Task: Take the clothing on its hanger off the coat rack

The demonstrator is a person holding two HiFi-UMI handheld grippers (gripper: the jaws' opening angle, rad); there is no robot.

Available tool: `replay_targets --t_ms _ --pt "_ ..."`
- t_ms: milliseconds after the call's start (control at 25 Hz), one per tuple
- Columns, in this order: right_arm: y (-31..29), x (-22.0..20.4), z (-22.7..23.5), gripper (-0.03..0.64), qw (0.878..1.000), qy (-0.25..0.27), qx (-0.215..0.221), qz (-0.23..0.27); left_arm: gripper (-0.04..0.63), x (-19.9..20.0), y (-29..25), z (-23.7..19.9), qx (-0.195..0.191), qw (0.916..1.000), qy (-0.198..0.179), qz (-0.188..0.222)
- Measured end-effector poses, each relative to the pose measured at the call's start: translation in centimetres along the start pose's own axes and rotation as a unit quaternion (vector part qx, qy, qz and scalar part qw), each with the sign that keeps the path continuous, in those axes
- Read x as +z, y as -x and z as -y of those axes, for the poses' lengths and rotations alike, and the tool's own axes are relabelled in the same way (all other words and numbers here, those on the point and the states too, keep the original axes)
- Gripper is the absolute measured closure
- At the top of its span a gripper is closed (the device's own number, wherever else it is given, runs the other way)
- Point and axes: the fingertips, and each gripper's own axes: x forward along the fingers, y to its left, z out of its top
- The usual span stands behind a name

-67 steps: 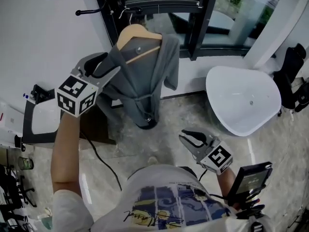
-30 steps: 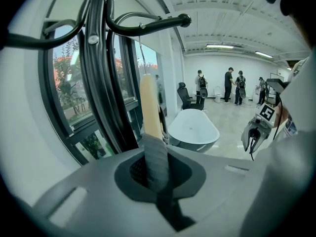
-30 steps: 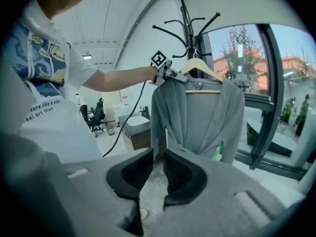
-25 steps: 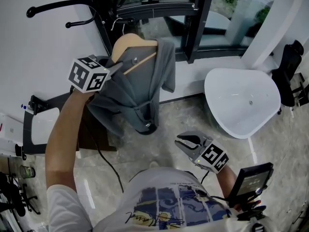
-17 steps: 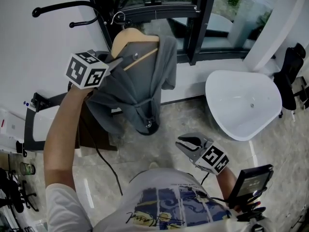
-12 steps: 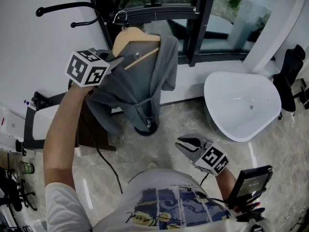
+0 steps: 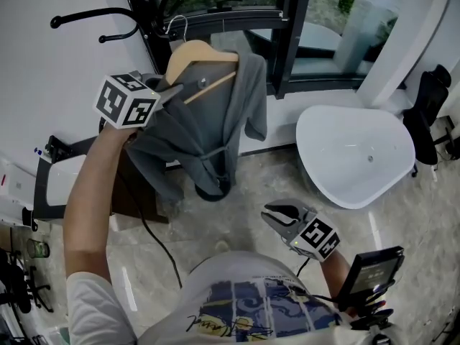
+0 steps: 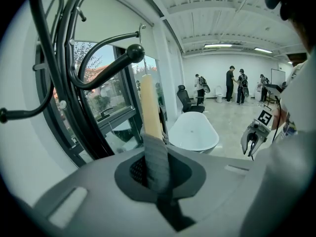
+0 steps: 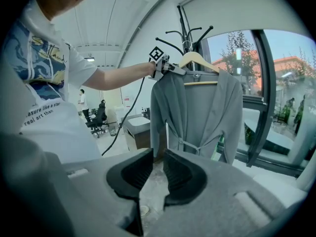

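Two jaws of the left gripper (image 7: 175,90) are closed tight on the left shoulder of the grey robe (image 7: 208,128), pinching the cloth against the end of the wooden hanger (image 7: 194,52) underneath it. In the left gripper view the pale wood rises straight out of the pads, wrapped at its foot in a fold of grey fabric. The robe hangs full length on its hanger right against the coat rack (image 7: 144,6), just on the window side of the rack's black post, with its belt tied loosely at the waist. The hanger's metal hook (image 7: 172,24) sits up among the rack's curved arms. I cannot tell whether it is bearing on one of them.

The right gripper (image 7: 277,213) has its jaws only a narrow way apart, with nothing between them. It is held low and well away from the coat rack, close in front of my torso, and its own view looks back up at the robe and the rack behind it. A white bathtub (image 7: 352,149) stands on the marble floor (image 7: 237,214) well to the right of the coat rack, beneath the dark window frame (image 7: 287,34). A low brown cabinet (image 7: 140,192) sits near the rack's foot, partly behind my left arm.
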Motion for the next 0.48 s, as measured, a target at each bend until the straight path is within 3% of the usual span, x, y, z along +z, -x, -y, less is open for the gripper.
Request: replay_targets --t_ms 480 --pt "1.6 -1.7 -0.3 0.552 1.000 0.005 0.017 0.003 0.589 -2.0 1.5 4.0 0.008 1.0000 0.005 0.003"
